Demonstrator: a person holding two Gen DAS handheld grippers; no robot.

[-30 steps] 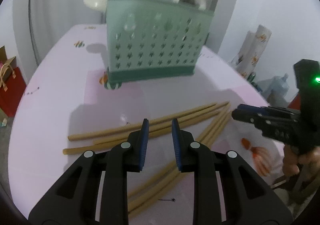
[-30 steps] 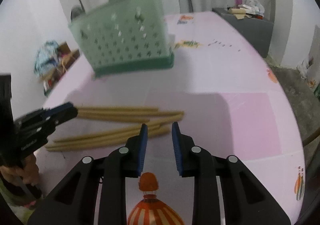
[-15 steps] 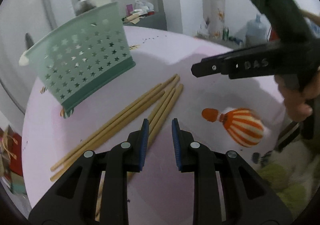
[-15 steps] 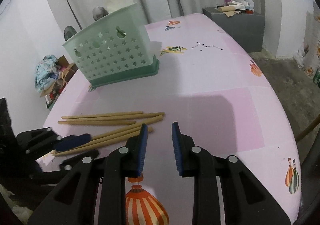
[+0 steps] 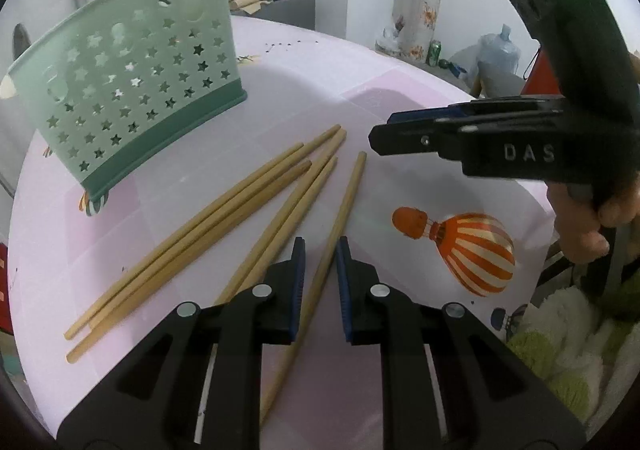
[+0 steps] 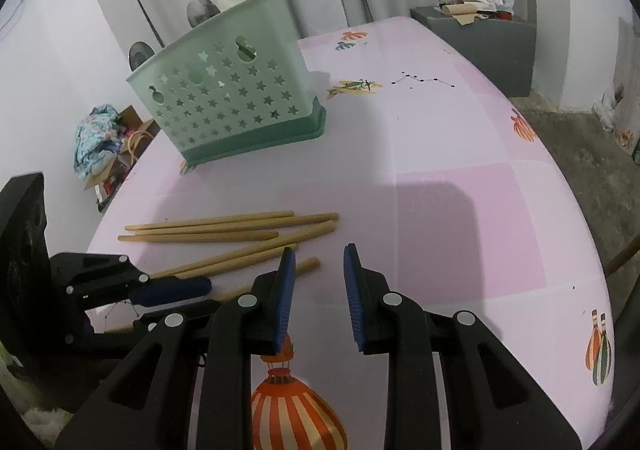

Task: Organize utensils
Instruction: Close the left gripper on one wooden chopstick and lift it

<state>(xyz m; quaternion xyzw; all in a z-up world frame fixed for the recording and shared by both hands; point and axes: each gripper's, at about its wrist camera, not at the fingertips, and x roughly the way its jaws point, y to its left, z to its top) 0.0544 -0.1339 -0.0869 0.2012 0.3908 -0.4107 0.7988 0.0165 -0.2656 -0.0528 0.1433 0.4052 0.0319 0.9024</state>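
We see the left gripper [image 5: 320, 262] closing around one chopstick [image 5: 344, 206], pads not yet touching. Right gripper [image 6: 320, 282] spread, empty. Green caddy [image 5: 132, 90] at 11 o'clock.

The left gripper [image 5: 320, 262] has swung round from facing the green basket [image 5: 132, 90] to straddle one chopstick [image 5: 340, 210], which now lies apart from the rest. Its fingers [image 5: 298, 270] are closing on that chopstick, not yet pressing it.
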